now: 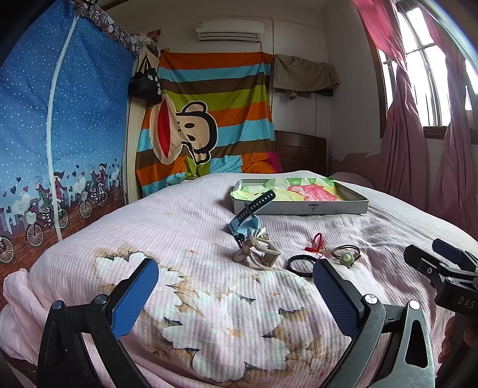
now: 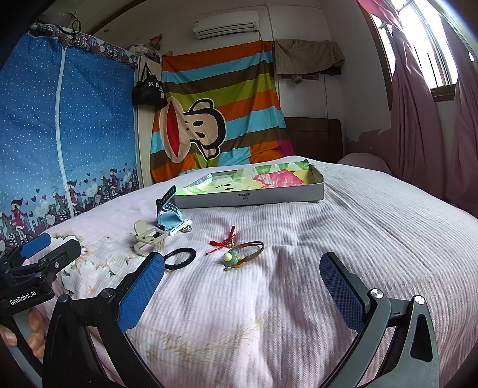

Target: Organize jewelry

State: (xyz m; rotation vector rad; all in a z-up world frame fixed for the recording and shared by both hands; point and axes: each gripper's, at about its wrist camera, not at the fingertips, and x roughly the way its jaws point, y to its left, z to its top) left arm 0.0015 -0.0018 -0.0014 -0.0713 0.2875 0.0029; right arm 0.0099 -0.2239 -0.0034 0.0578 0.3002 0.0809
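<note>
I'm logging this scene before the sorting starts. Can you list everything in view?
Tray box: 1, grey walls, colourful paper lining, far on the bed.
Watch: 1, light blue with dark strap, near the box's left corner.
Hair claw clip: 1, beige, in front of the watch.
Black hair tie: 1, beside the clip.
Red knotted cord: 1, mid-bed.
Brown hair tie with green bead: 1, right of the red cord.
Bedspread: 1, pink, floral print.
Monkey blanket: 1, striped, hung on wall.
Air conditioner: 1, white, high on wall.
Curtains: pink, at window.
Left gripper: open, empty.
Right gripper: open, empty.
</note>
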